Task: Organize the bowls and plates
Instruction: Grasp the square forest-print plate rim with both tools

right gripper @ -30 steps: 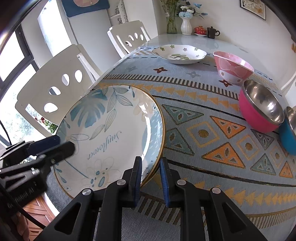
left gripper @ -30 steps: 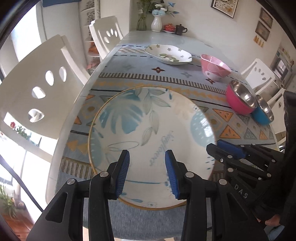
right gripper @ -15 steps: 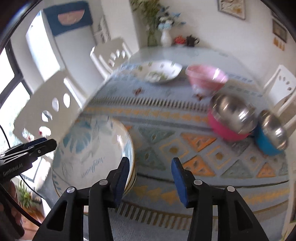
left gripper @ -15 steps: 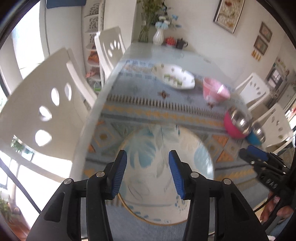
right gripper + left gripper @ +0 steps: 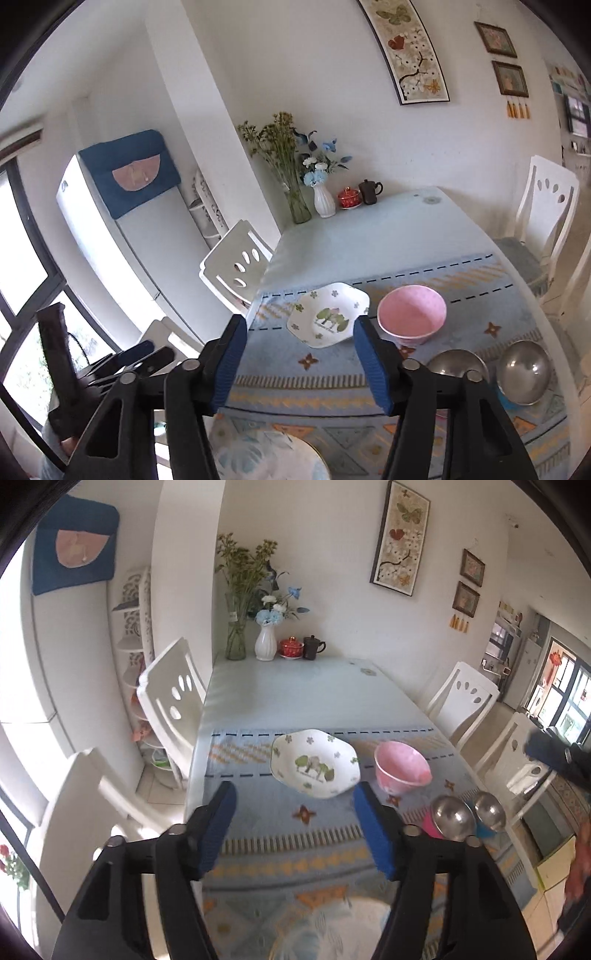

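From the left wrist view, the left gripper hangs above the table with its blue pads spread wide and nothing between them. Beyond the pads, the white floral plate lies on the patterned cloth about midway along the table, with the pink bowl just beside it toward the right edge. Two steel-lined bowls sit together nearer the right edge. A blurred rim of the blue leaf plate shows at the near edge, below the gripper.

From the right wrist view, the right gripper is likewise spread wide and empty. The white floral plate and pink bowl lie side by side ahead of it, apart from the pads. The steel-lined bowls rest by the right edge, and the blue leaf plate sits at the near left corner. Vases stand at the far edge.
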The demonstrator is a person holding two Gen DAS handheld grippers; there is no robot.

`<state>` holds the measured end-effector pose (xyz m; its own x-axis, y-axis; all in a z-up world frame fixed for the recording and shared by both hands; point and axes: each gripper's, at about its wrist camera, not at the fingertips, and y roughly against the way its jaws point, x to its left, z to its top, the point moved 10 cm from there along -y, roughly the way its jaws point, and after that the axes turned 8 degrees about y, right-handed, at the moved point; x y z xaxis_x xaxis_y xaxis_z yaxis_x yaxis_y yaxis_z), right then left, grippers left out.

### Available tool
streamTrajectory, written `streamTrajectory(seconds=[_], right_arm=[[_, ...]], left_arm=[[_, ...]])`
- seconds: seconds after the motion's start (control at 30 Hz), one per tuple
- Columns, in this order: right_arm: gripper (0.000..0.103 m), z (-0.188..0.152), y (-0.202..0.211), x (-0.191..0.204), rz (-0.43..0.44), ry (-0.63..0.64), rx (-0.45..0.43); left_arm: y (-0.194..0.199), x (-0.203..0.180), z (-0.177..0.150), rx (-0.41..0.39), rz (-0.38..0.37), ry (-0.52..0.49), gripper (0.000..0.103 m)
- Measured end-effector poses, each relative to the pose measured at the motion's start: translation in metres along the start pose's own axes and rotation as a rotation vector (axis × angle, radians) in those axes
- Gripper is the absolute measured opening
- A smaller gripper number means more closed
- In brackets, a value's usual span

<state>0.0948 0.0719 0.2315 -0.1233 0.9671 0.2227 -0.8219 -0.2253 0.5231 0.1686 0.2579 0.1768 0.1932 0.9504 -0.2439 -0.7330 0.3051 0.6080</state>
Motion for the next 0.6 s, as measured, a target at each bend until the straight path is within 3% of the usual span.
streamTrajectory(seconds=[0.07,0.2,0.3,0.37,0.5,0.6], right_arm=[[0.060,-0.007,-0.019,0.003,0.012,-0.006,0.027],[0.060,-0.051,-0.092,-0.008,0.001,-0.043,0.188],[0.059,-0.083,-0.157,-0.022,-0.017,-0.036,0.295],[0.059,-0.104,-0.199,-0.041,-0.032,-0.122,0.362],[0.059,-0.130,-0.248,-0.078,-0.075,-0.284,0.413],[0.059,-0.136,-0.275,-0.083,-0.062,-0.289,0.404]], left_arm=[[-0.037,0.012,0.001,0.041,0.033,0.059,0.071],[-0.100,0.031,-0.013,0.153,0.009,0.168,0.071],[-0.155,0.045,-0.018,0.216,0.034,0.160,0.071],[-0.186,0.051,-0.022,0.261,0.044,0.140,0.071],[-0.243,0.058,-0.025,0.312,0.046,0.159,0.071],[-0.278,0.057,-0.025,0.332,0.068,0.132,0.069]])
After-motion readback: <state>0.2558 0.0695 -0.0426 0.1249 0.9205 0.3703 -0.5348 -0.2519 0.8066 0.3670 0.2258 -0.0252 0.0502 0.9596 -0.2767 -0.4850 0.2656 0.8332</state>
